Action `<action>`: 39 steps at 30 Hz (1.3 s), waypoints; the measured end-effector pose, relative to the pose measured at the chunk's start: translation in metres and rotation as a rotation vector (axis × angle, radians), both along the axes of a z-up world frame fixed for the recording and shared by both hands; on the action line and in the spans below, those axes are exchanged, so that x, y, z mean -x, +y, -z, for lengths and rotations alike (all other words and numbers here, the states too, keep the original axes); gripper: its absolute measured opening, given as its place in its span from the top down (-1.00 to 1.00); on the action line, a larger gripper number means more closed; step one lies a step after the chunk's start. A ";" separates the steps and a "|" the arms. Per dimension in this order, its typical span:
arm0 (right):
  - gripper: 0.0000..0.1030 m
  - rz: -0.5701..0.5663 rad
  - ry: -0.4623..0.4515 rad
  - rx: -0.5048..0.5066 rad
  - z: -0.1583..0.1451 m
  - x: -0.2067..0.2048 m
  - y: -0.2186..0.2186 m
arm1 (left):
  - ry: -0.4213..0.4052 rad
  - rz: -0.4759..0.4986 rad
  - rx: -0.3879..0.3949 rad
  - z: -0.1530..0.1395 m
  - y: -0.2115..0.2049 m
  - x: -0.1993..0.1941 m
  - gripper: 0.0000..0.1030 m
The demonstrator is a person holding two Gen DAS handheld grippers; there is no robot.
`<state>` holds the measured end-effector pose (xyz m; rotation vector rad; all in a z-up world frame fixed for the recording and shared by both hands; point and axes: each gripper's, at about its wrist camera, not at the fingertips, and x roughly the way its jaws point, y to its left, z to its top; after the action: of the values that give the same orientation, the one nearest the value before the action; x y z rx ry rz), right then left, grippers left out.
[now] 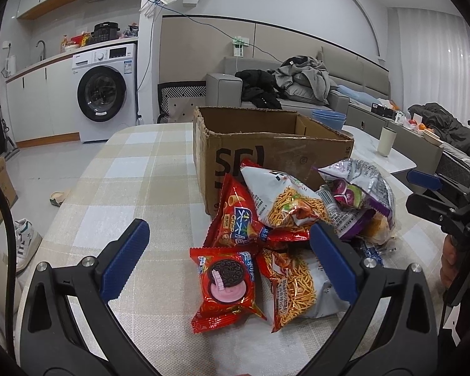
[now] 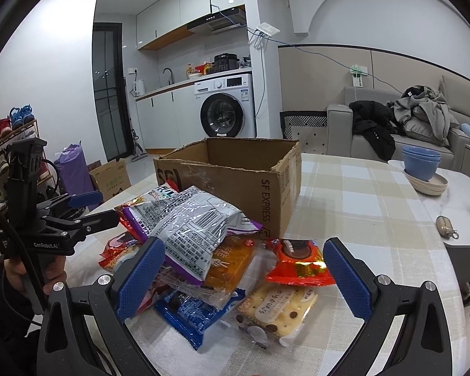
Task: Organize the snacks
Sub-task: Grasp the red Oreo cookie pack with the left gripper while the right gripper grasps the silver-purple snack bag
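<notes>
Hovering low over the snack pile, both grippers spread wide, nothing between the fingers. Left gripper (image 1: 228,263): red cookie pack (image 1: 224,285) lies right between its pads, noodle-snack bag (image 1: 297,285) just under the right pad, touching the cookie pack. Just past those, red crisp bag (image 1: 238,219) and a second noodle bag (image 1: 285,200) stacked on it, purple-silver bag (image 1: 360,197) to the right.

Right gripper (image 2: 242,277): pale cracker pack (image 2: 279,307) and blue wrapper (image 2: 191,313) nearest, between the pads; orange pack (image 2: 232,260) and small red pack (image 2: 297,266) just ahead; silver bag back (image 2: 185,228) leaning over the left pad.

Behind the pile, cardboard box (image 1: 266,144) stands open on the checked tablecloth (image 1: 134,169), pile touching its front wall. The visible inside walls look bare, but the floor is hidden. Judgement: task at the start, every visible snack out on the cloth, none gripped; all packing left. Farther right, blue bowls (image 2: 421,163) well apart from the pile.
</notes>
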<state>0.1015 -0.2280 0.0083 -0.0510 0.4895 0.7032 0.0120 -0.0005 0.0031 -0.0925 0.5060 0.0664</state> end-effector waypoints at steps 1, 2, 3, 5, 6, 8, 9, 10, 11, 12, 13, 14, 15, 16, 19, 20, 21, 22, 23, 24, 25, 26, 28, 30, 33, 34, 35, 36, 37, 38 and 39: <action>-1.00 -0.002 0.005 0.005 0.001 -0.001 0.002 | 0.004 -0.002 0.001 0.000 0.001 -0.001 -0.97; -1.00 -0.007 0.009 0.006 0.001 -0.002 0.004 | 0.008 -0.002 0.004 0.001 0.001 -0.001 -0.97; -1.00 -0.011 0.018 0.008 0.002 -0.004 0.006 | 0.013 -0.005 0.007 0.002 0.001 -0.002 -0.97; -1.00 -0.014 0.031 0.010 0.003 -0.007 0.011 | 0.032 -0.020 0.012 0.003 0.003 -0.006 -0.98; -1.00 -0.018 0.040 0.009 0.003 -0.009 0.014 | 0.041 -0.021 0.019 0.005 0.004 -0.007 -0.97; -1.00 -0.026 0.057 -0.002 0.002 -0.012 0.018 | 0.050 -0.028 0.032 0.006 0.007 -0.009 -0.97; -1.00 -0.034 0.068 -0.010 0.002 -0.014 0.019 | 0.054 -0.033 0.039 0.007 0.009 -0.009 -0.97; -1.00 -0.042 0.081 -0.018 0.001 -0.016 0.021 | 0.059 -0.036 0.047 0.007 0.012 -0.010 -0.97; -1.00 -0.045 0.086 -0.027 0.001 -0.017 0.023 | 0.067 -0.032 0.057 0.009 0.014 -0.011 -0.97; -1.00 -0.050 0.093 -0.037 0.000 -0.018 0.024 | 0.074 -0.026 0.067 0.010 0.016 -0.013 -0.97; -1.00 -0.059 0.103 -0.050 -0.001 -0.020 0.025 | 0.081 -0.024 0.072 0.011 0.017 -0.013 -0.97; -1.00 -0.069 0.117 -0.062 -0.001 -0.022 0.027 | 0.089 -0.023 0.074 0.012 0.018 -0.015 -0.97; -1.00 -0.074 0.129 -0.072 -0.001 -0.024 0.029 | 0.098 -0.022 0.070 0.012 0.019 -0.016 -0.97; -1.00 -0.076 0.136 -0.078 -0.002 -0.026 0.031 | 0.107 -0.023 0.064 0.014 0.020 -0.019 -0.97; -1.00 -0.079 0.174 -0.102 -0.001 -0.034 0.036 | 0.125 -0.006 0.070 0.014 0.021 -0.022 -0.93; -1.00 -0.078 0.190 -0.109 -0.001 -0.037 0.039 | 0.132 -0.001 0.074 0.014 0.022 -0.022 -0.91; -1.00 -0.078 0.201 -0.116 0.000 -0.039 0.041 | 0.138 0.001 0.075 0.014 0.023 -0.023 -0.89; -1.00 -0.078 0.212 -0.121 0.000 -0.041 0.043 | 0.146 0.003 0.074 0.014 0.023 -0.023 -0.88; -1.00 -0.077 0.225 -0.121 0.000 -0.043 0.047 | 0.156 0.008 0.073 0.015 0.023 -0.024 -0.82; -1.00 -0.083 0.242 -0.125 0.001 -0.045 0.050 | 0.168 0.016 0.072 0.015 0.022 -0.025 -0.74; -1.00 -0.085 0.255 -0.126 0.001 -0.048 0.052 | 0.181 0.024 0.069 0.016 0.021 -0.027 -0.70; -0.99 -0.085 0.275 -0.121 0.002 -0.050 0.055 | 0.191 0.028 0.065 0.017 0.021 -0.028 -0.61; -0.97 -0.088 0.293 -0.115 0.006 -0.053 0.058 | 0.211 0.035 0.057 0.021 0.019 -0.030 -0.51; -0.82 -0.096 0.308 -0.116 0.009 -0.053 0.061 | 0.240 0.039 0.047 0.026 0.018 -0.034 -0.27; -0.61 -0.103 0.320 -0.102 0.013 -0.052 0.068 | 0.280 0.053 0.059 0.035 0.018 -0.039 -0.08; -0.46 -0.099 0.318 -0.094 0.014 -0.052 0.069 | 0.288 0.055 0.061 0.037 0.019 -0.040 -0.03; -0.33 -0.096 0.318 -0.090 0.016 -0.052 0.071 | 0.299 0.055 0.059 0.039 0.019 -0.042 0.05; -0.17 -0.098 0.325 -0.093 0.017 -0.052 0.071 | 0.302 0.056 0.062 0.042 0.019 -0.043 0.08; -0.10 -0.098 0.328 -0.101 0.017 -0.050 0.070 | 0.304 0.058 0.072 0.042 0.020 -0.044 0.08; 0.06 -0.099 0.327 -0.109 0.017 -0.050 0.069 | 0.308 0.060 0.081 0.044 0.022 -0.045 0.10; 0.18 -0.097 0.319 -0.113 0.017 -0.049 0.069 | 0.311 0.064 0.091 0.045 0.024 -0.046 0.14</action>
<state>0.1507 -0.1589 -0.0083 0.1465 0.7553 0.8379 0.0582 0.0234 -0.0422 -0.1563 0.8227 -0.0050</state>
